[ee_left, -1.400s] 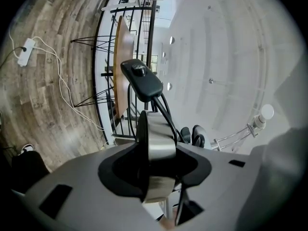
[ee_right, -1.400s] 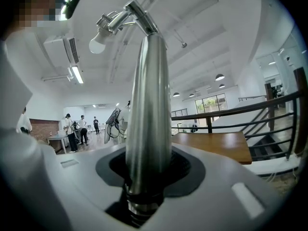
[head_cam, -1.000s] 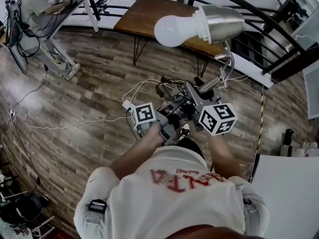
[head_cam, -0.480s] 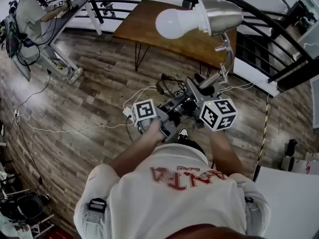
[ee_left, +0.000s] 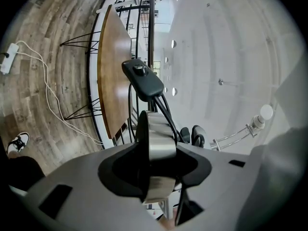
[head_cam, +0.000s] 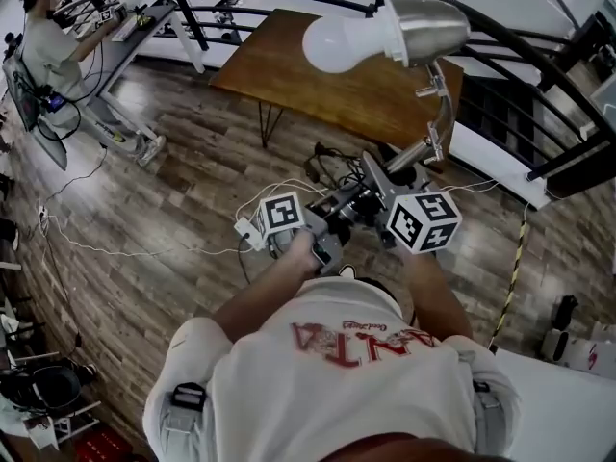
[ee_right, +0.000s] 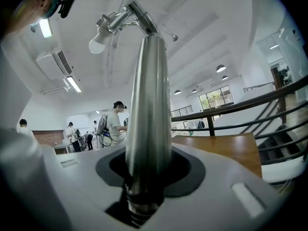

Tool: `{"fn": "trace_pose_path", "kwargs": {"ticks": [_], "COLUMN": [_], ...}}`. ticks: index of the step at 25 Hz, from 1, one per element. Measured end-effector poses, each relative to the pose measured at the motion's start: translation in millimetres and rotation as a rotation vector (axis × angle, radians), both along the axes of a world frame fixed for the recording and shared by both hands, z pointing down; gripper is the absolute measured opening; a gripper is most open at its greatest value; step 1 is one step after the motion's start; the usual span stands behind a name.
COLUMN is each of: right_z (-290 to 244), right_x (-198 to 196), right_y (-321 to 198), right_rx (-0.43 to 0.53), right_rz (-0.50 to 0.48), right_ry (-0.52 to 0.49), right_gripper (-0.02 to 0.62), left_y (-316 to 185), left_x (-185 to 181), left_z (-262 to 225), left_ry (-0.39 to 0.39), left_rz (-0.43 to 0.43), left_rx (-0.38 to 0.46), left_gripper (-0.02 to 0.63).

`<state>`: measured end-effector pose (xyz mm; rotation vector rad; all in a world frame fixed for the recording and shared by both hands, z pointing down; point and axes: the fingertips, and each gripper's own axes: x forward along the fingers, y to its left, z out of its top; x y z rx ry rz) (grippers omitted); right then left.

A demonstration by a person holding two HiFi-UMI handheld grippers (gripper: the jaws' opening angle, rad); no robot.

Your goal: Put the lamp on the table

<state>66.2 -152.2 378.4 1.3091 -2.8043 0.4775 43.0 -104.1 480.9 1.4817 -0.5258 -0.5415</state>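
I carry the lamp off the floor with both grippers. Its white bulb (head_cam: 332,44) and silver shade (head_cam: 428,29) hang above the wooden table (head_cam: 327,89) in the head view. My right gripper (head_cam: 387,179) is shut on the lamp's metal stem (ee_right: 148,105), which rises to the bulb (ee_right: 97,44). My left gripper (ee_left: 156,165) is shut on the edge of the round metal lamp base (ee_left: 156,138). The black inline switch (ee_left: 143,78) and its cord stick out past the base. The table (ee_left: 113,81) stands ahead on thin black legs.
A black railing (head_cam: 500,37) curves behind the table. A white power strip (ee_left: 7,64) with its cable lies on the wooden floor. A person sits at a desk (head_cam: 43,46) at the far left. A white surface (head_cam: 568,402) is at the lower right.
The table has come nearer and lower in the head view as I step toward it. Both grips on the lamp are unchanged.
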Motion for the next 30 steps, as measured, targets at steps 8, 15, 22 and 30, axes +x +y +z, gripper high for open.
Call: {"fn": "trace_pose_path", "kwargs": {"ticks": [8,15,22,30], "right_z": [15,29,41,27], "right_x": [26,25,26,-3], "right_y": [-33,-61,-92,-192], "right_rx": [-0.017,-0.058,-0.053,-0.028], "right_rz": [-0.056,-0.051,0.007,0.081], "right_ry": [0.004,-0.016,0.017,0.022], "right_gripper": [0.152,0.152,0.152,0.152], "left_y": [-30,-54,-85,-190], "left_x": [30,27,29,-4], "left_z": [14,22,35,25], "left_ry": [0.005,-0.007,0.029,0.027], "left_rz": [-0.050,-0.048,0.018,0.095], "left_rx": [-0.033,-0.064,-0.075,-0.058], "left_gripper": [0.179,0.179,0.179,0.179]}}
